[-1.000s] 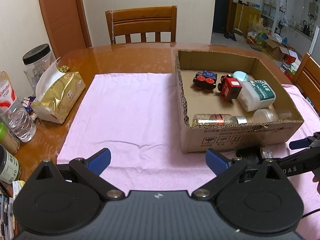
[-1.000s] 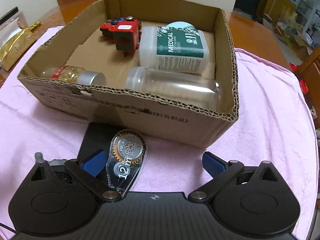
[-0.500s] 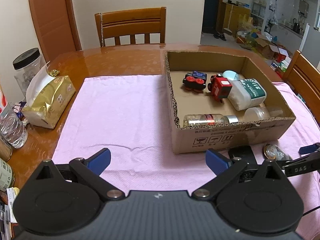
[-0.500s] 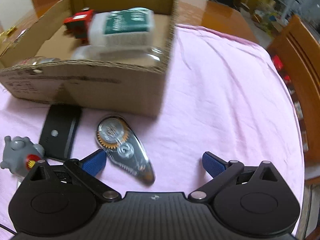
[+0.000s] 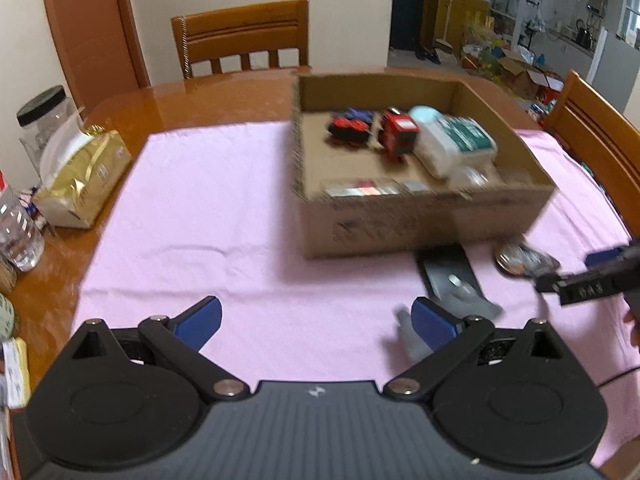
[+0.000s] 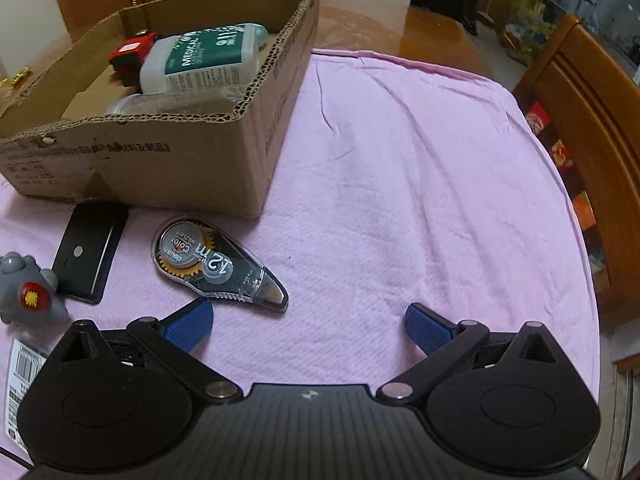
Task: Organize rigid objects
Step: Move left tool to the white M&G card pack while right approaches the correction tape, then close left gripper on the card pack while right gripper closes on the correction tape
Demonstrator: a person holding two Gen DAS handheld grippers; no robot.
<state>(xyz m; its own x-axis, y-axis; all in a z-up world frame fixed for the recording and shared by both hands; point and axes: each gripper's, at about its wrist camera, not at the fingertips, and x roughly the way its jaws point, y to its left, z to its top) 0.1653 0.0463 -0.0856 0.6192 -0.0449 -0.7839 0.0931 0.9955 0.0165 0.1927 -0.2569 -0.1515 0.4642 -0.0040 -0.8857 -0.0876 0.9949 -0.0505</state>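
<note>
1. My left gripper (image 5: 318, 319) hangs wide open over the pink cloth (image 5: 208, 216), with nothing between its blue pads (image 5: 199, 321).
2. My right gripper (image 6: 309, 322) is open too, fingers spread and empty above the cloth (image 6: 420, 184).
3. I see the tape roller (image 6: 218, 266) lying flat on the cloth just ahead of my right gripper's left pad (image 6: 188, 326), close to it but apart.
4. A black slab (image 6: 90, 250) lies to the left of the roller, its far end up against the box (image 6: 160, 168).
5. A grey toy (image 6: 26, 296) sits beside the slab's near end; I cannot tell whether they touch.
6. In the box I see a white bottle (image 6: 202, 58), a red toy train (image 6: 134, 54) and a clear bottle (image 6: 172, 102) lying on its side.
7. In the left view the box (image 5: 420, 224) is blurred; a second red-and-blue toy (image 5: 350, 128) shows inside.
8. A tissue pack (image 5: 82, 180) and a jar (image 5: 44, 120) stand on the table (image 5: 192, 104) to the left of the cloth.
</note>
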